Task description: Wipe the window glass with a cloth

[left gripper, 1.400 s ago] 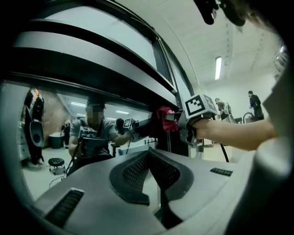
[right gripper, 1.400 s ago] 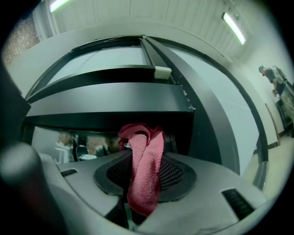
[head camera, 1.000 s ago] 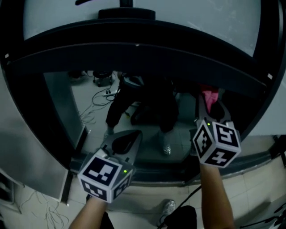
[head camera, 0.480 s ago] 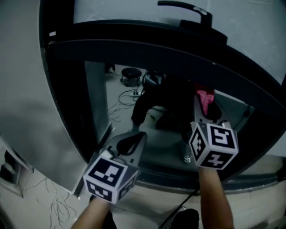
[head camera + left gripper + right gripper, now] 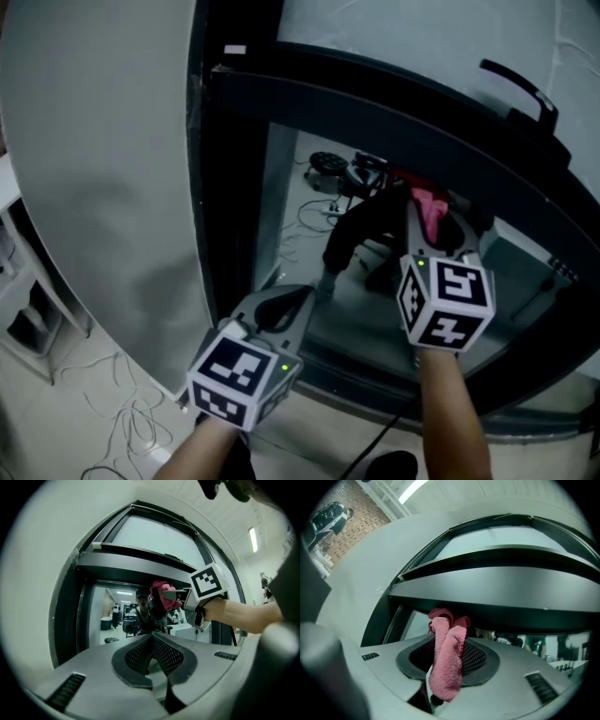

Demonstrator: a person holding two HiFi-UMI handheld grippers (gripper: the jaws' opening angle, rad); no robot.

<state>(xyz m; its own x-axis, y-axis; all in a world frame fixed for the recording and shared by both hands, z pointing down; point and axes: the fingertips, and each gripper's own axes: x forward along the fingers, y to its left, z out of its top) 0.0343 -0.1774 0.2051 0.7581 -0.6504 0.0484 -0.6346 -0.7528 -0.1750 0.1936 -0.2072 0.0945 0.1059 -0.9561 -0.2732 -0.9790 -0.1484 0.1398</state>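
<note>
The window glass [image 5: 305, 230] is a lower pane in a dark frame [image 5: 375, 103] and mirrors the room behind. My right gripper [image 5: 433, 223] is shut on a pink cloth [image 5: 429, 208], held up at the pane just below the frame's crossbar; I cannot tell whether it touches. In the right gripper view the cloth [image 5: 446, 660] hangs bunched between the pads [image 5: 474, 656]. My left gripper [image 5: 302, 295] is lower and to the left, shut with nothing in it, pointing at the glass [image 5: 117, 616]. The left gripper view also shows the cloth [image 5: 161, 597].
A white wall [image 5: 94, 141] borders the frame on the left. A black window handle [image 5: 520, 89] sticks out at the upper right. Loose cables [image 5: 103, 394] lie on the tiled floor at the lower left. A person's forearm [image 5: 450, 422] carries the right gripper.
The head view has swung left, so the window frame and handle sit further right and the white wall fills the left. Both grippers keep their posture; the cloth stays at the glass.
</note>
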